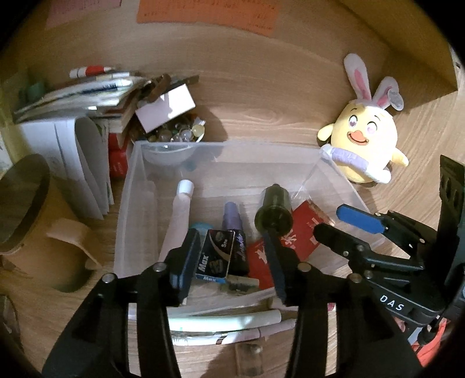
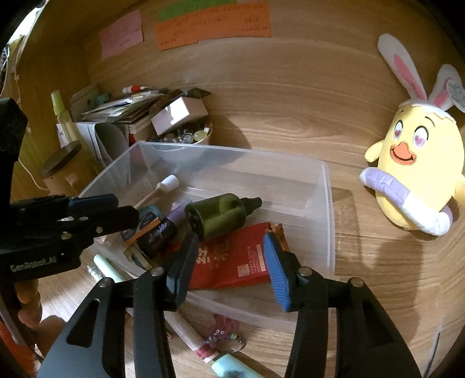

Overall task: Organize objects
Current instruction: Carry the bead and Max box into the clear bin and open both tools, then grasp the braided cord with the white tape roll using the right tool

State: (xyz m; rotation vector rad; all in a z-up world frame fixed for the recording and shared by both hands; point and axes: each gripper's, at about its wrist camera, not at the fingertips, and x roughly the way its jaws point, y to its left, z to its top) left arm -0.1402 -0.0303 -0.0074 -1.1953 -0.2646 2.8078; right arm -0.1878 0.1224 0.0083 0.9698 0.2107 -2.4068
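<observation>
Both the left gripper (image 1: 232, 261) and right gripper (image 2: 229, 261) gape empty over a clear plastic bin (image 2: 328, 209) holding an olive-green bottle (image 2: 221, 215).

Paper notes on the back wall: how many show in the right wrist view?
3: a pink note at left, a green note at the top edge, an orange note just below it. More may lie above the frame.
</observation>
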